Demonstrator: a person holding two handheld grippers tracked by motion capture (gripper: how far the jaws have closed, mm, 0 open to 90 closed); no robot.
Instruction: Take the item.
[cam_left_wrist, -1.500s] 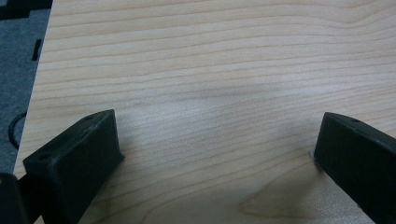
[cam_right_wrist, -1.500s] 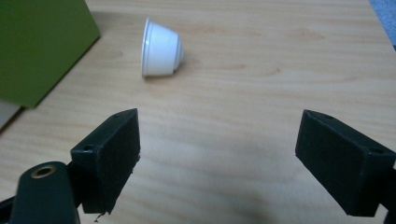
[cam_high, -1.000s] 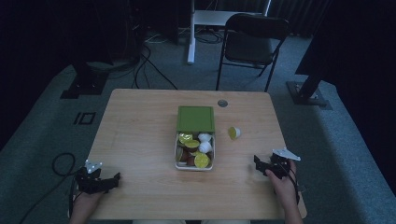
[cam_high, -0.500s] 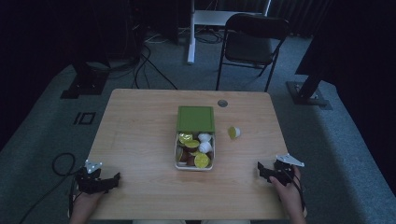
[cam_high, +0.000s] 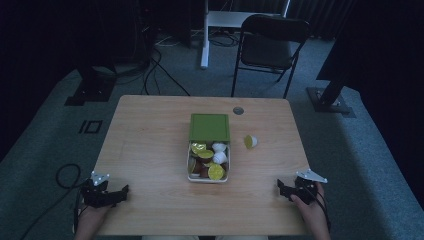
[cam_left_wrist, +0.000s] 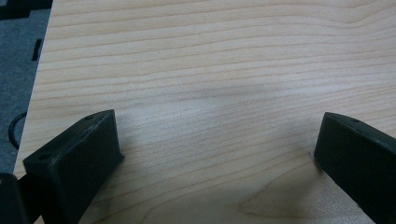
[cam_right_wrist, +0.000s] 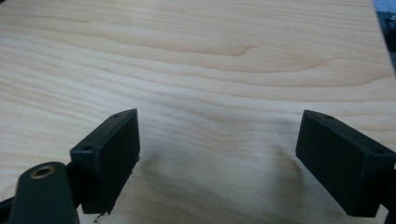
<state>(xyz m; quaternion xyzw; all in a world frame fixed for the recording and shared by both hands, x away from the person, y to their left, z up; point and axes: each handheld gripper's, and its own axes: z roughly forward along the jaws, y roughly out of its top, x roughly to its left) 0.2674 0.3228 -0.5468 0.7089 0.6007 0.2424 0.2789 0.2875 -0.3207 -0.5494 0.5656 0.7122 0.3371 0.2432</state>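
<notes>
From the high view, a white box full of small round capsules sits mid-table, its green lid lying flat just behind it and touching it. One loose capsule lies on the wood just right of the box. The left gripper rests at the near left corner, the right gripper at the near right edge, both well apart from the box

Left gripper view: the left gripper has its jaws spread wide over bare wood, nothing between them

Right gripper view: same deal, the right gripper has its jaws wide apart, just wood grain underneath
</notes>
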